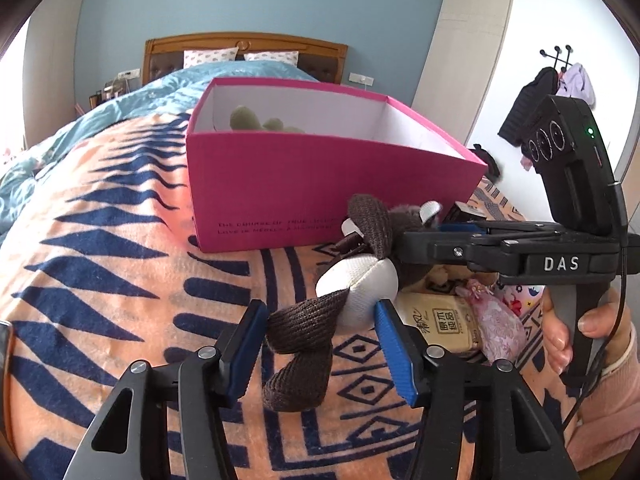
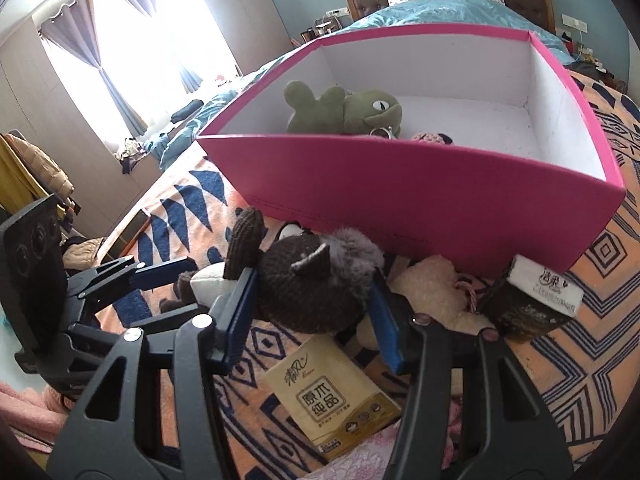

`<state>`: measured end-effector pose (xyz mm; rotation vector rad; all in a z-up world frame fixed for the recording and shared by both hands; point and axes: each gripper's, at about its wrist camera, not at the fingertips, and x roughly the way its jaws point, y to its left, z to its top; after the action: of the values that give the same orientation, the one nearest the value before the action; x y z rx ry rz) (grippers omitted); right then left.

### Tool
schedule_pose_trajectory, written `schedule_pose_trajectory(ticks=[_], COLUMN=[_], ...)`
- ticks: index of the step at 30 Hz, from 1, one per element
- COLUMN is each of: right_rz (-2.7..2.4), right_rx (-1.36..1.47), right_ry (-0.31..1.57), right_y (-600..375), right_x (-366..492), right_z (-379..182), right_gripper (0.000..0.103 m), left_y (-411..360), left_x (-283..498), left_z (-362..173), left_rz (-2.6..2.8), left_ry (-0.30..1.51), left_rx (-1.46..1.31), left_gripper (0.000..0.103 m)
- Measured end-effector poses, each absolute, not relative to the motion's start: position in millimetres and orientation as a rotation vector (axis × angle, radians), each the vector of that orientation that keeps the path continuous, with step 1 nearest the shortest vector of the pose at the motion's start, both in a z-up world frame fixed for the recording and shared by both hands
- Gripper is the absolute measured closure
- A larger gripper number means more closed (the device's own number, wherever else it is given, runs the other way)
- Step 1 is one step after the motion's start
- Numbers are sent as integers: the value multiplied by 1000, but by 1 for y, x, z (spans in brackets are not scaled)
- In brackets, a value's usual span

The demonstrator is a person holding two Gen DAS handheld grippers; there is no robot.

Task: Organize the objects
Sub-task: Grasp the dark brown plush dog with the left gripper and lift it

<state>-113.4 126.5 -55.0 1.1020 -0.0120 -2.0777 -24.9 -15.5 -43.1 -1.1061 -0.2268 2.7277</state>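
Both jaws clamp one brown plush [image 1: 360, 280]: left gripper [image 1: 320, 340] on its white belly and legs, right gripper [image 2: 308, 304] on its head. Plush sits on the blanket [image 1: 100, 280], near the pink box [image 1: 312, 184]. Risk: uneven lift stretches it or snags the near wall.
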Motion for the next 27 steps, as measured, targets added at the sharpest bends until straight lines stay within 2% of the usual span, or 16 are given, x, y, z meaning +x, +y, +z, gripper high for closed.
schedule_pose_trajectory(ticks=[6, 10, 12, 14, 16, 22, 27], right_rz=[-2062, -2066, -2066, -2070, -2069, -2058, -2085], right_rx=[1139, 1127, 1123, 1110, 1108, 1105, 1050], right_ry=[29, 47, 53, 72, 82, 1, -24], right_y=[119, 114, 112, 111, 110, 121, 130], right_x=[-115, -118, -121, -120, -119, -118, -109], right_z=[-66, -69, -71, -72, -73, -65, -46], right_gripper=[47, 39, 39, 39, 44, 47, 47], left_y=[-35, -42, -42, -39, -33, -27, -24], left_x=[-37, -37, -37, -33, -31, -30, -30], left_z=[-60, -61, -61, -61, -62, -62, -44], left_rz=[2712, 2722, 2719, 2702, 2677, 2643, 2668], left_ry=[-325, -352, -349, -333, -313, -325, -325], left_rx=[-1208, -1221, -1225, -1222, -1221, -1210, -1140], left_gripper=[48, 48, 48, 48, 48, 46, 55])
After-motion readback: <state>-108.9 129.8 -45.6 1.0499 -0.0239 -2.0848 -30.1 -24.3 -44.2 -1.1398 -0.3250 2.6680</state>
